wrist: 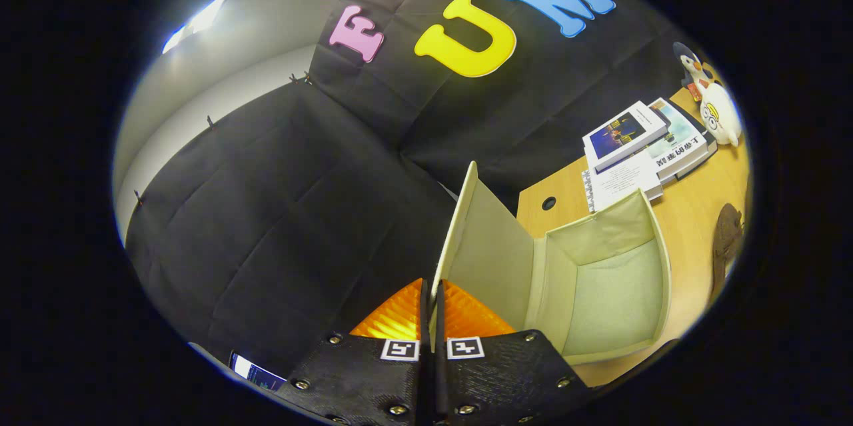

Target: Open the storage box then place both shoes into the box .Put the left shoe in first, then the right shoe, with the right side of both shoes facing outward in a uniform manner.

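Observation:
The storage box (600,229), pale cream fabric, stands on the wooden table with its inside showing. Its lid (483,246) is swung up and stands nearly on edge, to the left of the box's opening. My gripper (432,296) is shut on the lid's free edge, which runs as a thin strip between the two fingers. A brown shoe (726,239) lies on the table just beyond the box's right side, only partly visible. The whole view is tilted.
Behind the box is a stack of books (640,146), with a white and dark plush penguin (716,109) further back. The table (693,213) has a round cable hole (548,203). Black cloth walls close in the left and back.

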Available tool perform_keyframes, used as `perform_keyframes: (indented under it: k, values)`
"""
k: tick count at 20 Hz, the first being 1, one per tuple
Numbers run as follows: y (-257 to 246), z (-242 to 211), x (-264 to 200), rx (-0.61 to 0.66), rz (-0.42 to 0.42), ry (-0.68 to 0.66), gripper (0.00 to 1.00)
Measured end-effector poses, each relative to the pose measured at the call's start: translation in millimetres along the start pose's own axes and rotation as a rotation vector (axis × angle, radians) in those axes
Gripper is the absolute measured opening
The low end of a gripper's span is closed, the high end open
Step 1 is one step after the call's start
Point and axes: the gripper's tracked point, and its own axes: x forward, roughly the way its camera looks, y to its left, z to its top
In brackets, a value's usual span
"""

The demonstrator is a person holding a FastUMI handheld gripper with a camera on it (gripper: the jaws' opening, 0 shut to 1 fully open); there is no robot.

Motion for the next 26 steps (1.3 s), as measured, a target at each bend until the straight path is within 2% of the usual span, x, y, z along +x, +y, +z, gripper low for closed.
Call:
perform_keyframes:
  k: [2, 3, 4, 6, 7, 8, 9, 10, 11, 20, 26]
  values:
    - [6.1, -9.2, 13.2, -0.035, -0.011, 0.021, 0.01]
    - [15.6, -15.2, 20.7, -0.046, 0.016, 0.038, 0.01]
    - [19.3, -19.6, 26.6, -0.063, 0.019, 0.050, 0.13]
    - [16.9, -24.4, 28.3, -0.114, 0.012, 0.071, 0.16]
    - [22.3, -26.1, 32.1, -0.138, 0.016, 0.079, 0.21]
    - [22.3, -26.7, 34.2, -0.162, 0.015, 0.086, 0.51]
    - [19.8, -29.2, 31.5, -0.183, 0.003, 0.087, 0.62]
    - [17.1, -27.4, 29.0, -0.205, -0.008, 0.082, 0.86]
    - [15.2, -26.6, 28.3, -0.217, -0.014, 0.077, 0.95]
    - [-58.3, 13.2, -22.1, -0.350, -0.181, 0.008, 0.97]
    - [-113.5, 45.2, -66.0, -0.346, -0.292, -0.026, 0.97]
